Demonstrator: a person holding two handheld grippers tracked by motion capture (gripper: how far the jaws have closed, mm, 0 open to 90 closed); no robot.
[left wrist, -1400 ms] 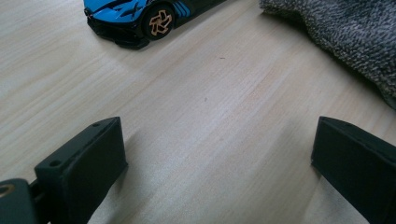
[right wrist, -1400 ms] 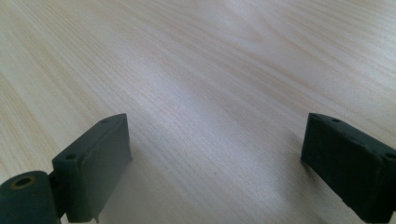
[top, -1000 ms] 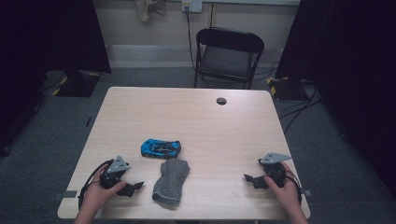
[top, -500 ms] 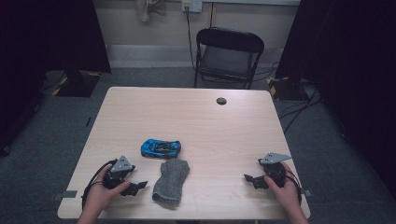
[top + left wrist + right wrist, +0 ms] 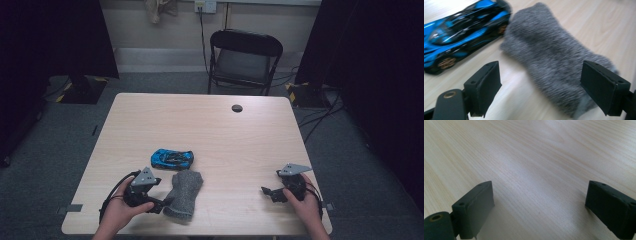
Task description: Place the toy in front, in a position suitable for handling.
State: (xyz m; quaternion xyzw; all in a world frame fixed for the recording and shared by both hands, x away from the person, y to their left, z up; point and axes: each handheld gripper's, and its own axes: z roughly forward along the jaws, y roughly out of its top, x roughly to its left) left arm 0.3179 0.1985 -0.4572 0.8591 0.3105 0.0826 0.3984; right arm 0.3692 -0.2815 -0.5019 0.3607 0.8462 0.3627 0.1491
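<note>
- The grey sock (image 5: 184, 196) lies flat on the pale wooden surface (image 5: 235, 145), near its front edge and left of the middle
- It is a fuzzy knit of mixed grey, long and narrow, with one end pointing up the surface and the other toward the person
- In the left gripper view the sock (image 5: 554, 67) runs on a slant from upper left to lower right; its nap looks soft and slightly blurred, with a paler patch at the near end
- The blue toy car (image 5: 172, 158) sits just beyond the sock's far end; in the left gripper view the car (image 5: 461, 32), blue with black panels and bronze wheels, lies just beside the sock, and contact cannot be told
- The left gripper (image 5: 159, 205) is just beside the sock's near end; its jaws stand wide apart after easing in a little, the near end of the sock lies between them, and neither pad presses on it
- The right gripper (image 5: 267, 192) rests low over bare wood at the right, well apart from the sock, its jaws spread with nothing between them
- A black folding chair (image 5: 244, 62) stands behind the surface
</note>
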